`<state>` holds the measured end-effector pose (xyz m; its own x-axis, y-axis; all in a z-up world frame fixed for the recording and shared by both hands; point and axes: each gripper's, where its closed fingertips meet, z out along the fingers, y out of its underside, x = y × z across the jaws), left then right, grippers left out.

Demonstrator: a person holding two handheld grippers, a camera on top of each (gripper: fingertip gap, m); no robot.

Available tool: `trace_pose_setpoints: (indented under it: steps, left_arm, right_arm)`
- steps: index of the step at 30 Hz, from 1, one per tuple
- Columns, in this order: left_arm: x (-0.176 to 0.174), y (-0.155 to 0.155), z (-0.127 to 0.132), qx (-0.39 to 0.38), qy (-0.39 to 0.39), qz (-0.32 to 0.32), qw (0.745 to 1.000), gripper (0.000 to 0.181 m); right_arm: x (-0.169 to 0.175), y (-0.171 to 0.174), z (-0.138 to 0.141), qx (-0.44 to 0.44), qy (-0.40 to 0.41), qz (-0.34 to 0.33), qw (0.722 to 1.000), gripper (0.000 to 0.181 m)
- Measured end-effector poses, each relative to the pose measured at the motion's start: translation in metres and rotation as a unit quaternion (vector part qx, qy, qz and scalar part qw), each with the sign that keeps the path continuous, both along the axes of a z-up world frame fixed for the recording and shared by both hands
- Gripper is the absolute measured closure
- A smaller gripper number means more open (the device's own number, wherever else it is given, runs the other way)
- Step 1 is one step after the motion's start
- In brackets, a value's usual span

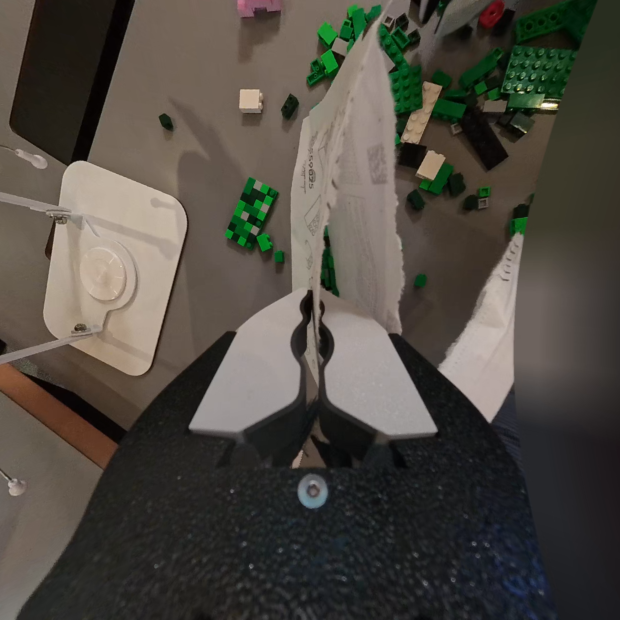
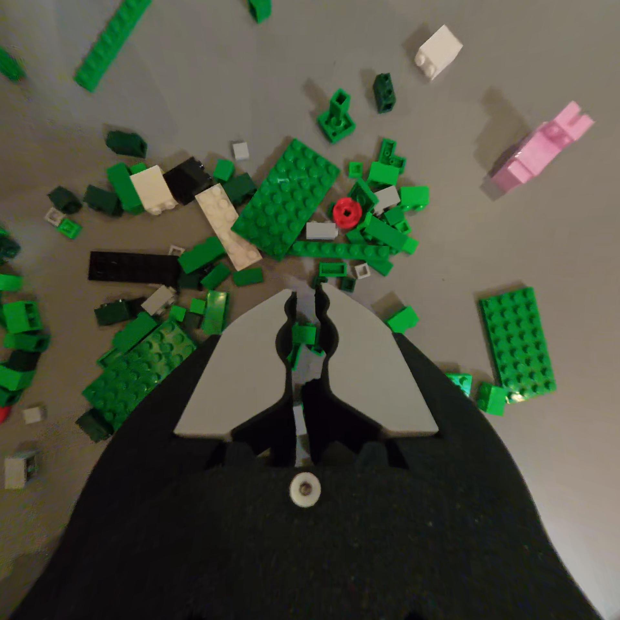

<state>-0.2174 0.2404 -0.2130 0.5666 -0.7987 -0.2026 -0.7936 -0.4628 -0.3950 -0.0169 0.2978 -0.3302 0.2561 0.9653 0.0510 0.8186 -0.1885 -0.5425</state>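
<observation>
My left gripper [image 1: 313, 295] is shut on a torn white paper bag [image 1: 359, 188] with grey print, which stands up from the jaws over a grey table [image 1: 201, 100]. Another white paper piece [image 1: 486, 335] hangs at the right. Loose green, white and black bricks [image 1: 436, 110] lie beyond the bag. My right gripper [image 2: 306, 293] hovers over a brick pile, its jaws a narrow gap apart. A small green brick [image 2: 303, 333] shows through that gap, apparently lying on the table below. A large green plate [image 2: 285, 198] and a red round piece [image 2: 347, 208] lie just ahead.
A small green-checkered brick panel [image 1: 251, 214] lies left of the bag. A white stand base [image 1: 114, 265] with clear arms sits at the table's left edge. A pink brick figure [image 2: 540, 151], a white brick [image 2: 437, 50] and another green plate [image 2: 518, 342] lie right of the pile. My right fingertips sit around 25 centimeters from my left ones. The red round piece [image 2: 347, 208] is about 5 centimeters from my right fingertips. The large green plate [image 2: 285, 198] is about 5 centimeters from my right fingertips and 20 centimeters from my left.
</observation>
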Motion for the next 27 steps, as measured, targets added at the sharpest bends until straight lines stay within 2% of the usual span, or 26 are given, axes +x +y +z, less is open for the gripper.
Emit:
trace_pose_setpoints:
  steps: [12,18,22,25,27]
  left_arm:
    - [0.001,0.000,0.000,0.000,0.000,-0.002,1.000,0.181]
    - [0.000,0.000,0.001,0.000,-0.002,-0.001,1.000,0.181]
    - [0.002,-0.001,0.001,0.001,-0.002,-0.004,1.000,0.181]
    - [0.003,-0.001,0.001,0.002,-0.001,-0.006,1.000,0.181]
    - [0.004,-0.001,0.001,0.002,0.002,-0.007,1.000,0.181]
  right_arm:
    - [-0.003,0.007,-0.004,-0.011,-0.019,-0.014,1.000,0.169]
    - [0.001,0.005,0.002,0.012,-0.028,-0.011,0.999,0.181]
    - [0.039,-0.010,0.029,0.036,-0.016,-0.041,0.998,0.181]
    - [0.078,-0.029,0.050,0.037,0.027,-0.077,0.996,0.181]
    - [0.087,-0.040,0.054,0.031,0.063,-0.082,0.994,0.176]
